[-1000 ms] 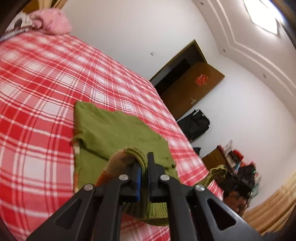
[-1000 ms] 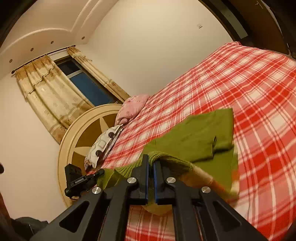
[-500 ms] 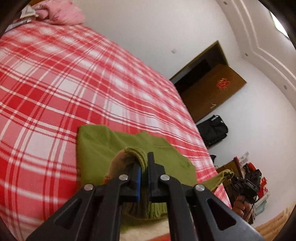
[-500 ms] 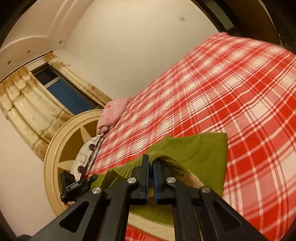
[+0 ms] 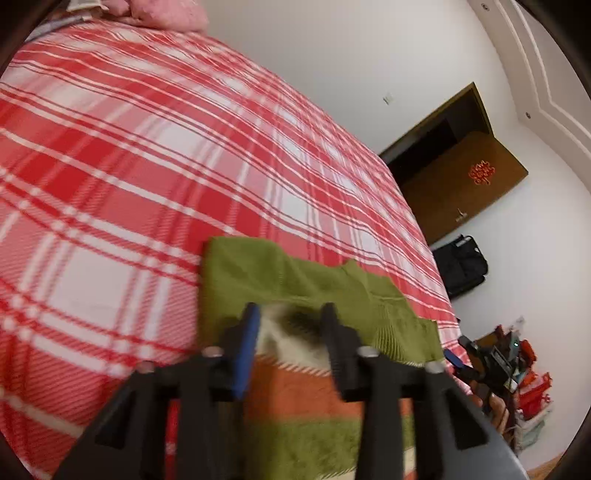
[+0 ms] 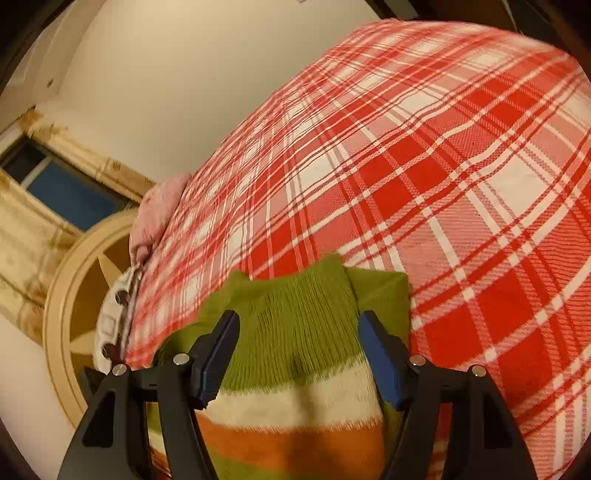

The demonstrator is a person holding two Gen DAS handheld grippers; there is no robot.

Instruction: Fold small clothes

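Left wrist alone shows the door; right wrist, the window

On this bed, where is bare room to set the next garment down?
Free: the plaid bedspread between the green sweater and the pink pillow, and the stretch beside the sweater in the right view. Crowded: the near edge, where the sweater lies under both opening grippers.

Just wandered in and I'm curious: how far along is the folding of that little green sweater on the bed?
Done: the sweater lies doubled over on the checked bedspread, its ribbed green hem on top of the striped part. In hand: both the left tool and the right tool are opening, the knit lying loose between their jaws, so they are letting go. Left: possibly another fold or some tidying; I can't tell from here.
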